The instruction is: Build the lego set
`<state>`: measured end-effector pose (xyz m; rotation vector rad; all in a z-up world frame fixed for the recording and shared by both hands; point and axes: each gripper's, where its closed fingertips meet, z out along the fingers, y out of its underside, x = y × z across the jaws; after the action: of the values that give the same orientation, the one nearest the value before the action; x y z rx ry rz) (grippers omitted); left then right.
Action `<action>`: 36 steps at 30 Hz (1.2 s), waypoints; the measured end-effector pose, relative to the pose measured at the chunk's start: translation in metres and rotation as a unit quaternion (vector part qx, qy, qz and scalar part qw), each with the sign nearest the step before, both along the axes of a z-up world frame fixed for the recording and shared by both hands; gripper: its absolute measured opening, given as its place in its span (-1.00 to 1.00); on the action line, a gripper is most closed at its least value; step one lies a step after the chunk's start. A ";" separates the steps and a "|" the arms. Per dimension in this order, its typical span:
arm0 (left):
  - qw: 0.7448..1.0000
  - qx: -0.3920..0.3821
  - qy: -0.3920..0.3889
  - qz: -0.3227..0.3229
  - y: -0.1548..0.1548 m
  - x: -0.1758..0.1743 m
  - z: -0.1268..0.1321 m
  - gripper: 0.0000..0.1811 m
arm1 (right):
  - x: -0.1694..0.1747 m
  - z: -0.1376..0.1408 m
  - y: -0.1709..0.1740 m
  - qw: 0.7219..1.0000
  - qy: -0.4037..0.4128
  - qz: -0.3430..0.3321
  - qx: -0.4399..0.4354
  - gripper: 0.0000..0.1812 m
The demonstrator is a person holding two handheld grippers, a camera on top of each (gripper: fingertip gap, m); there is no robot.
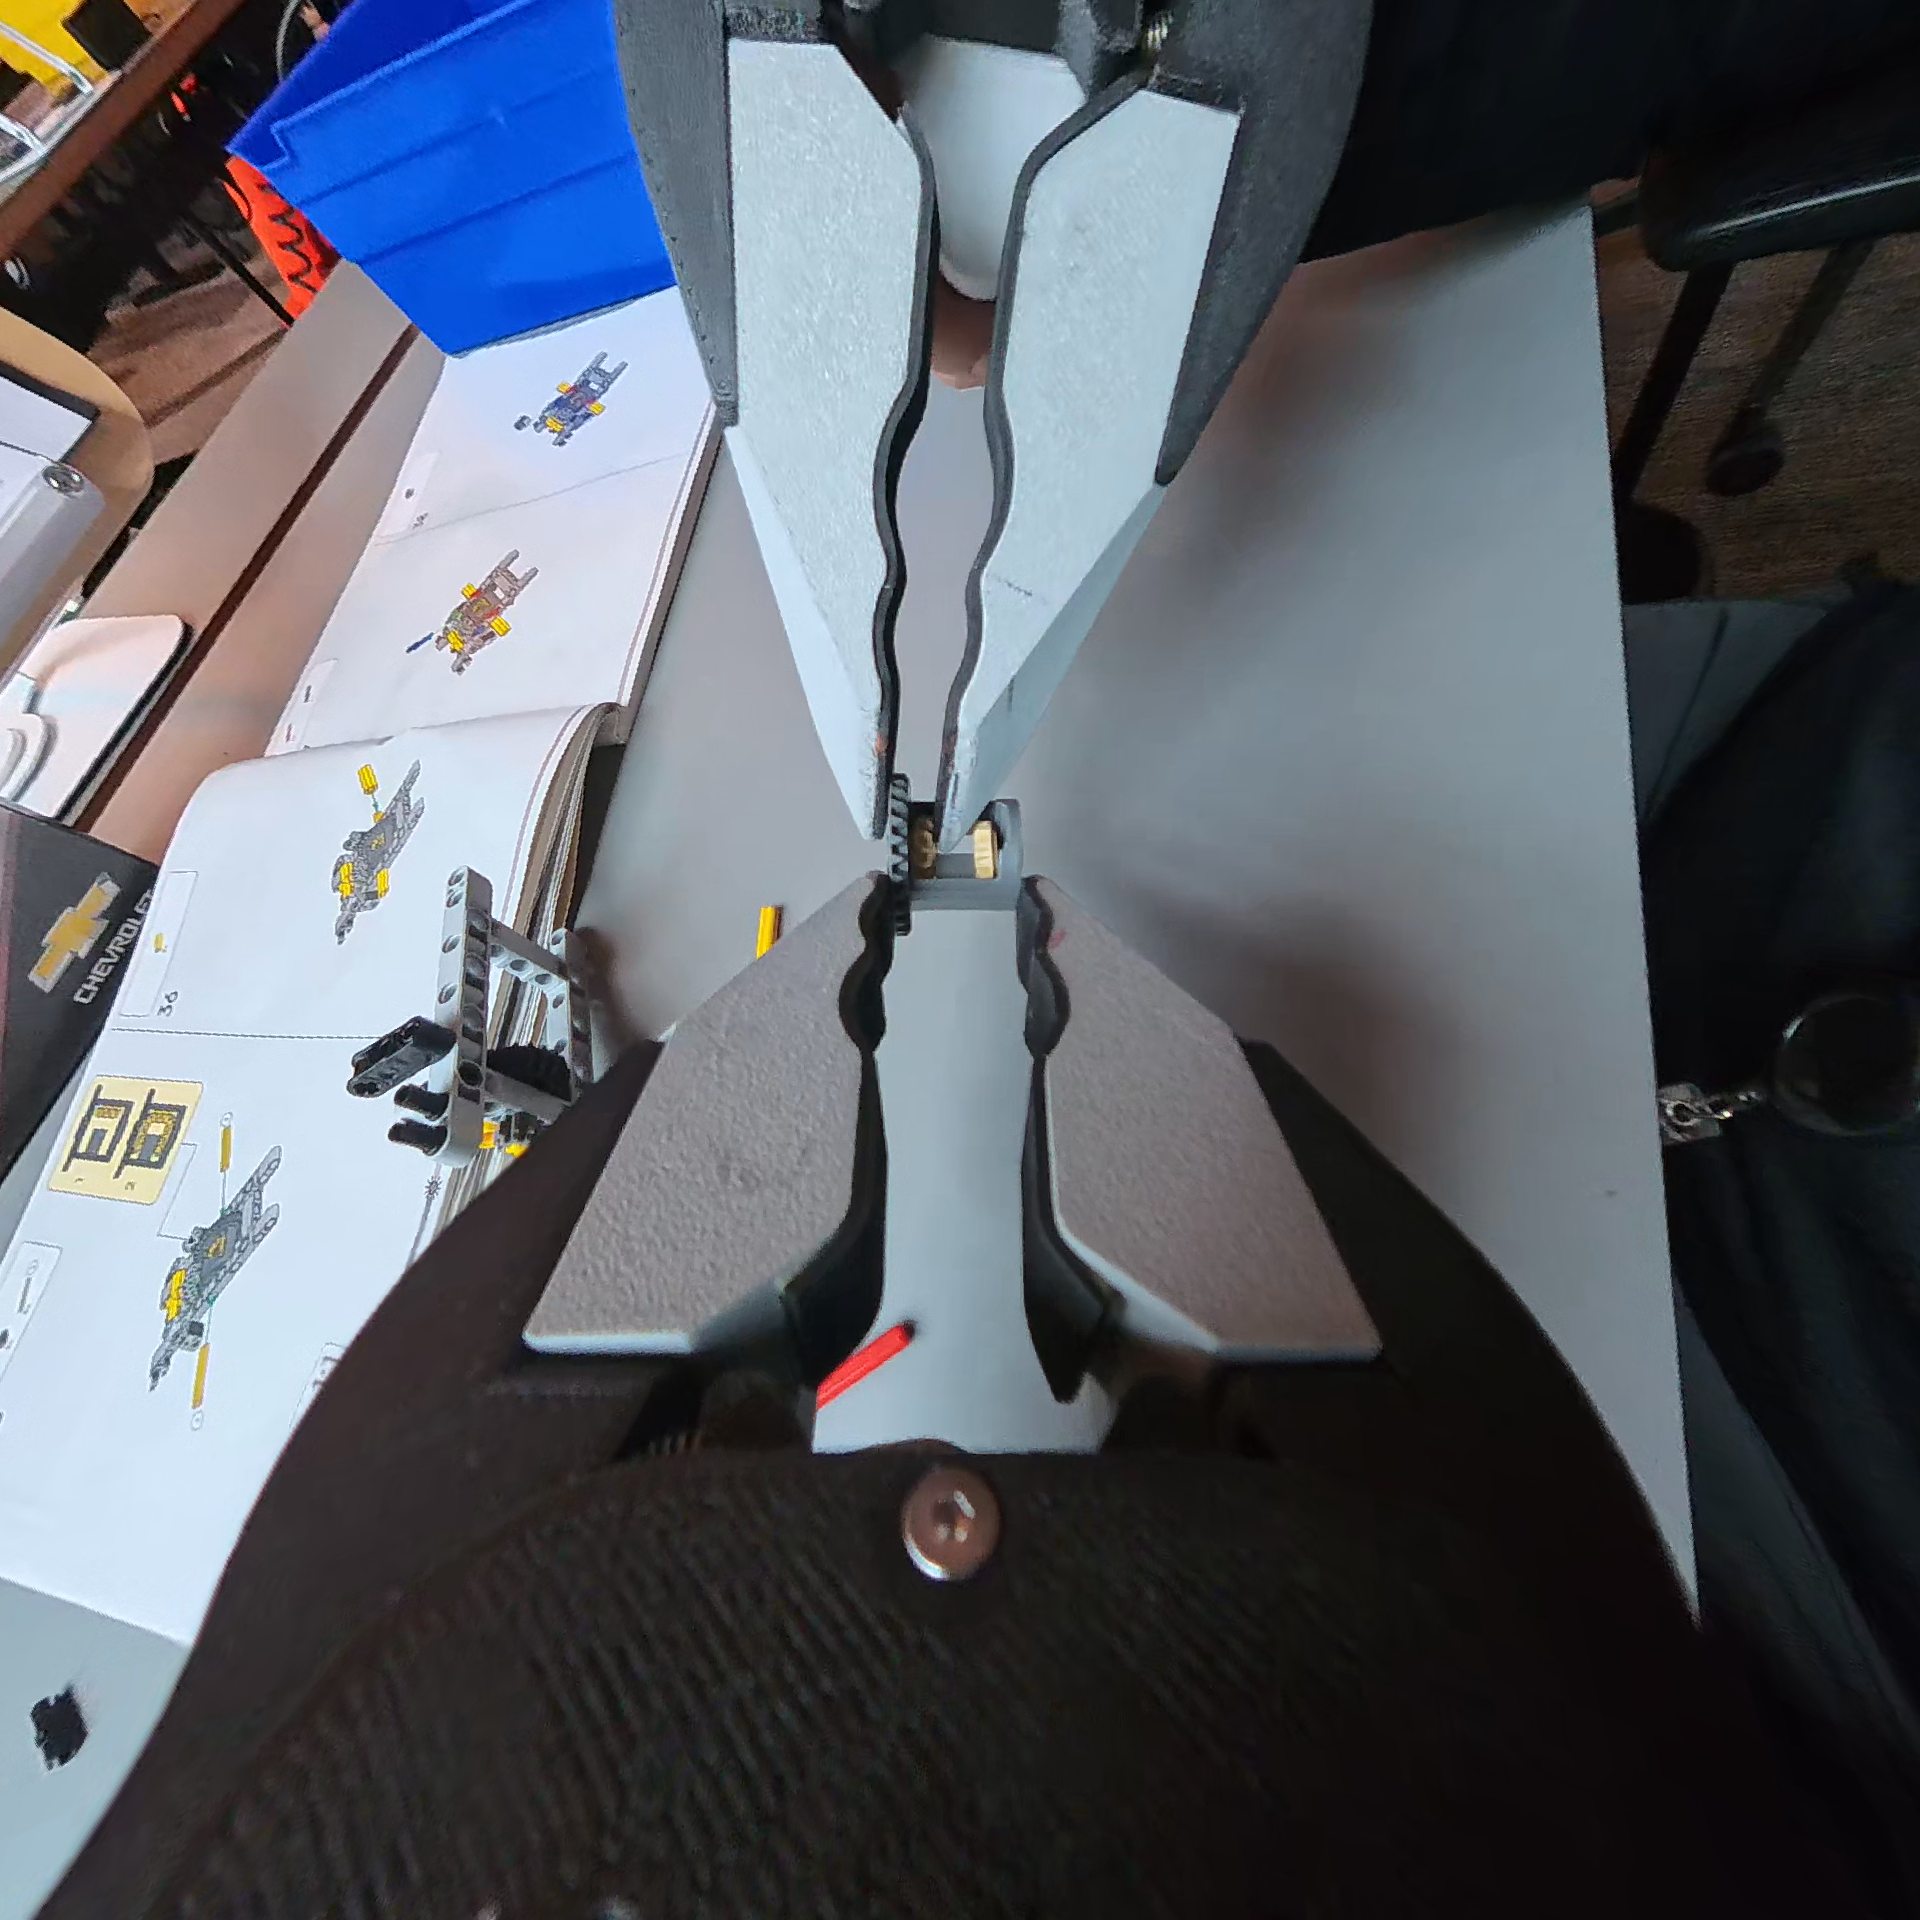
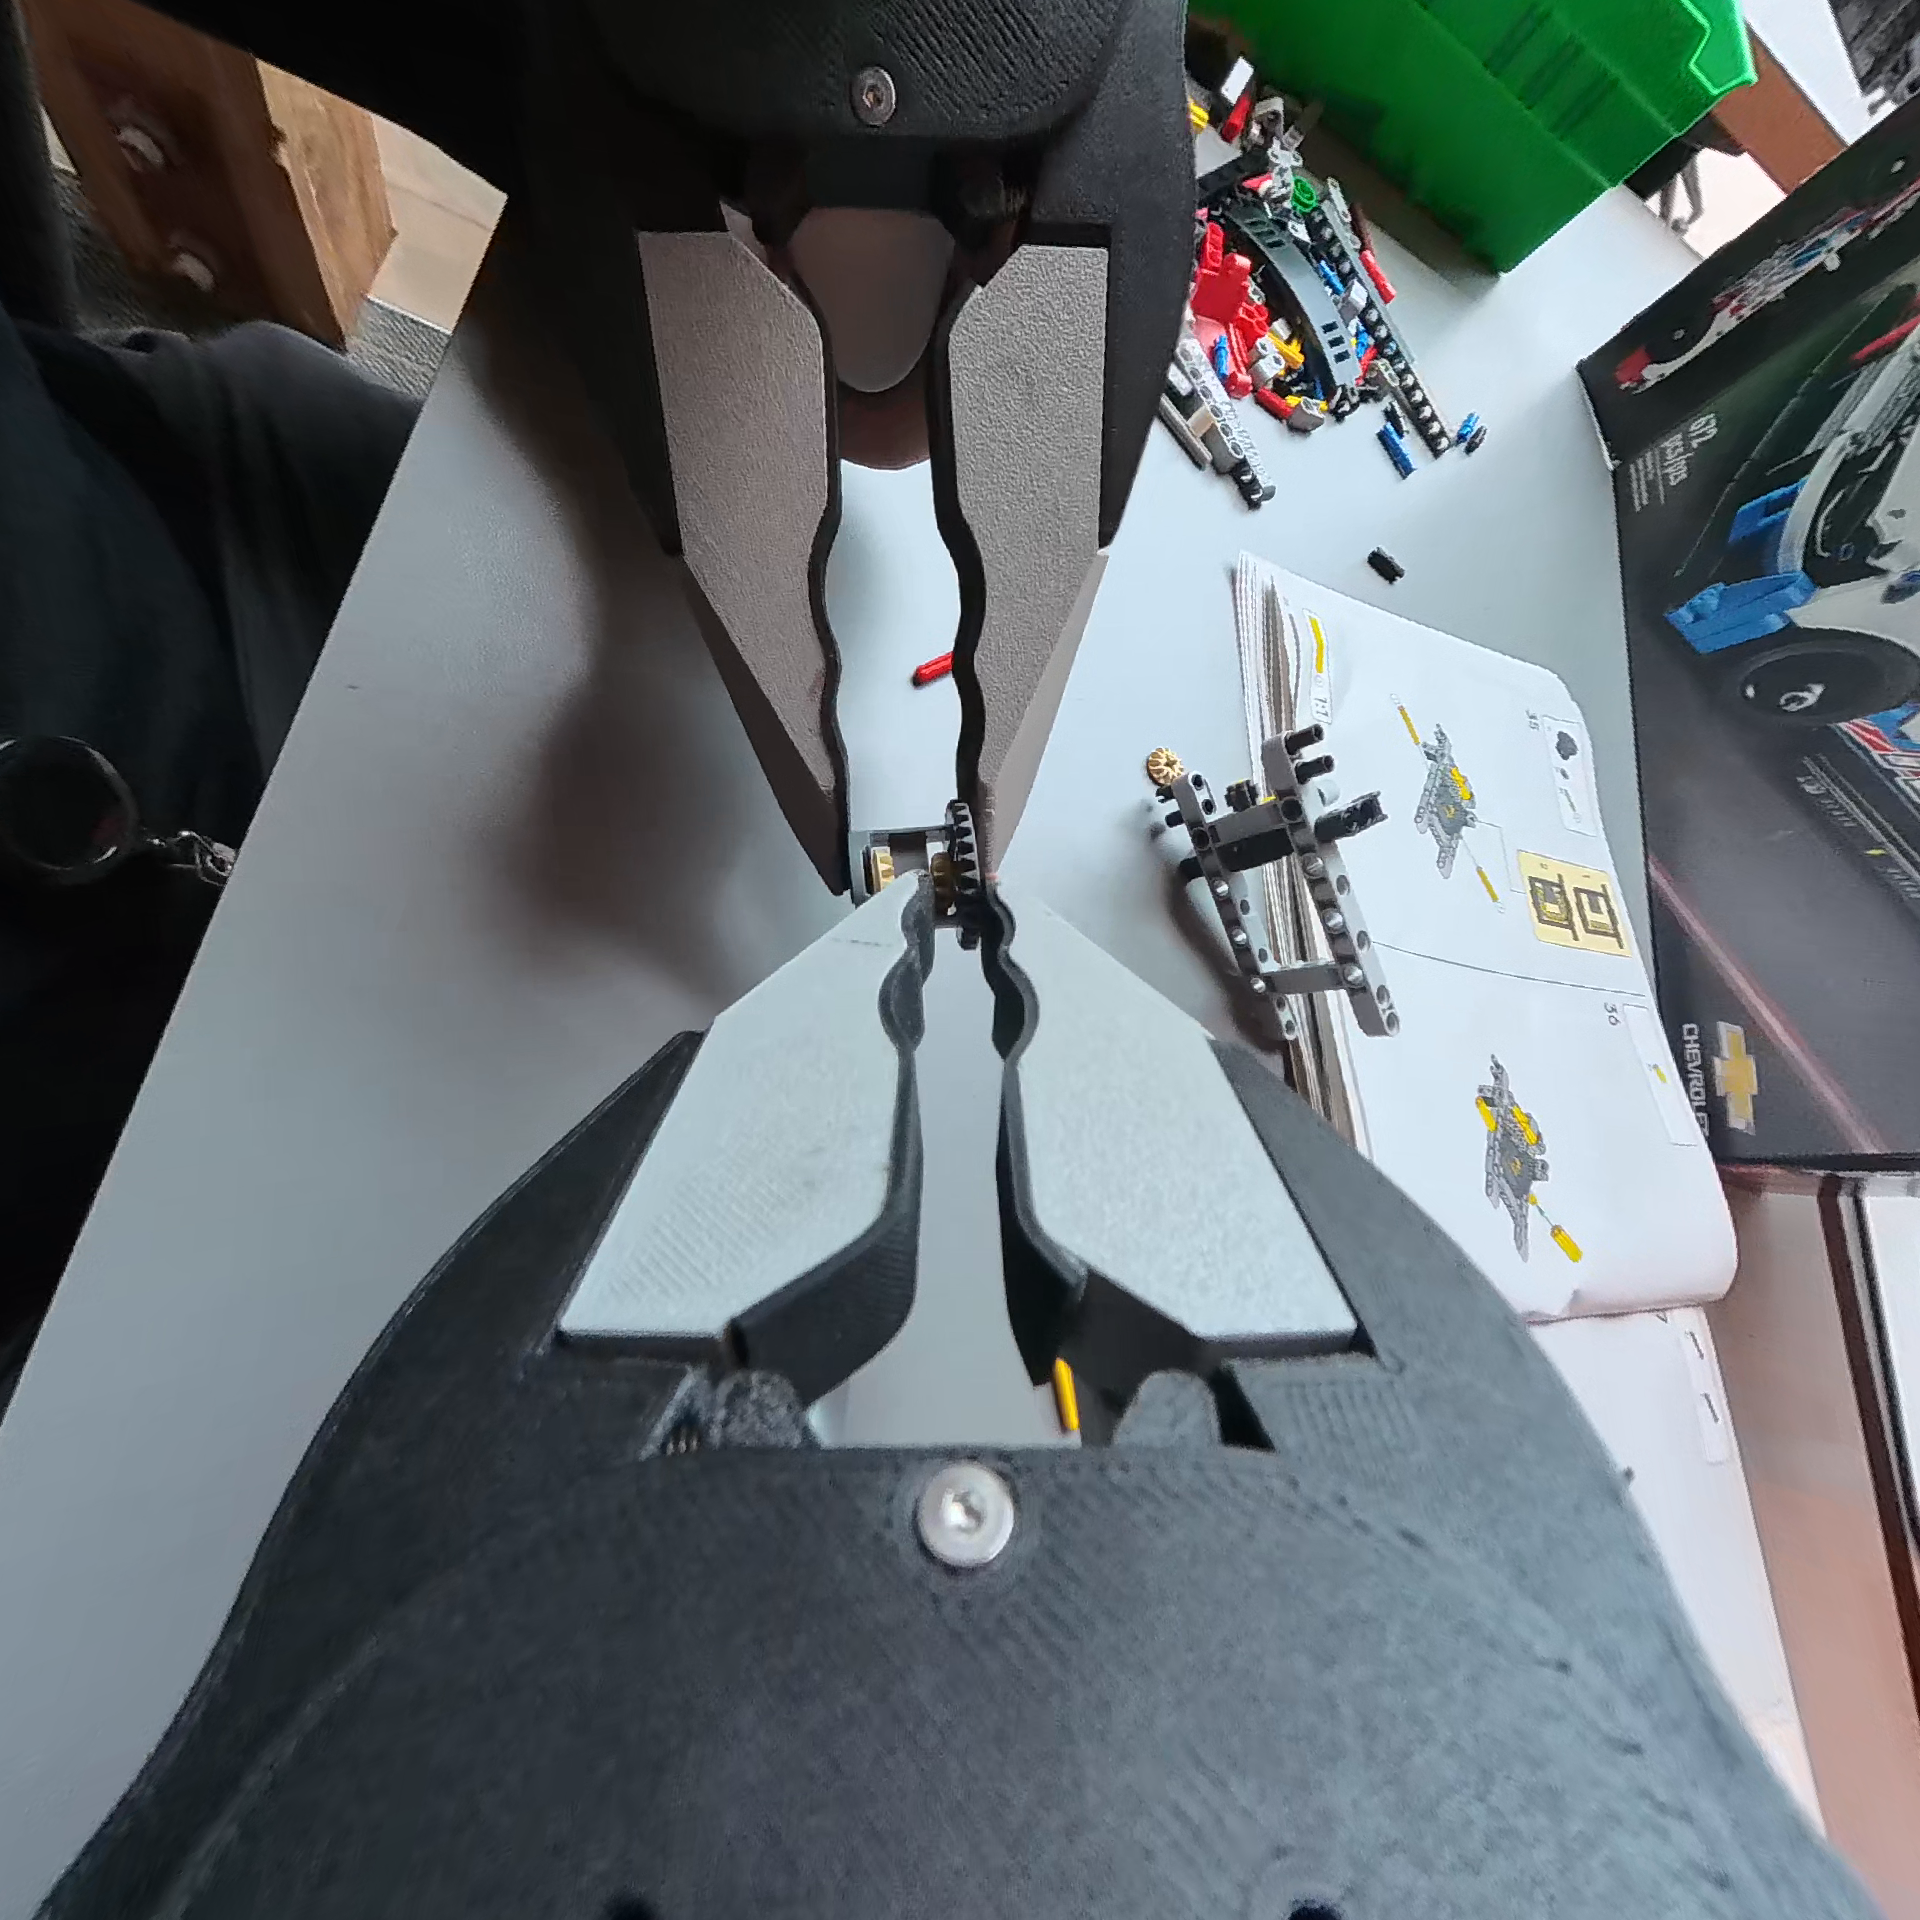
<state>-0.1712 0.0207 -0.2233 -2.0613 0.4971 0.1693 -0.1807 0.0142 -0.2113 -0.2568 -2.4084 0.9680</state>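
Here, your left gripper (image 1: 951, 914) and right gripper (image 2: 951, 909) both pinched the small grey gear housing (image 1: 971, 868) with its black gear (image 2: 964, 857) above the table (image 1: 1351, 727); uneven squeeze risked popping it loose.

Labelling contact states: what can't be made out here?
- Gear seating in frame: both views, left gripper and right gripper cover it.
- Red pin: right view, partly behind left gripper.
- Yellow pin: right view, right gripper hides its end.
- Blue bin contents: left view, wall blocks.
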 end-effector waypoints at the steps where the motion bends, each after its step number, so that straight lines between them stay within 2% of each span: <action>1: 1.000 0.002 -0.002 -0.001 0.000 0.000 0.000 -0.78 | 0.000 0.000 0.000 1.000 0.000 0.002 -0.003 -0.94; 36: 1.000 -0.001 -0.025 -0.004 -0.002 0.003 -0.003 -0.77 | 0.005 0.000 0.001 0.999 -0.013 0.012 -0.029 -0.94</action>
<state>-0.1685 0.0187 -0.2267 -2.0606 0.4752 0.1121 -0.1759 0.0154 -0.2112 -0.2638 -2.4139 1.0524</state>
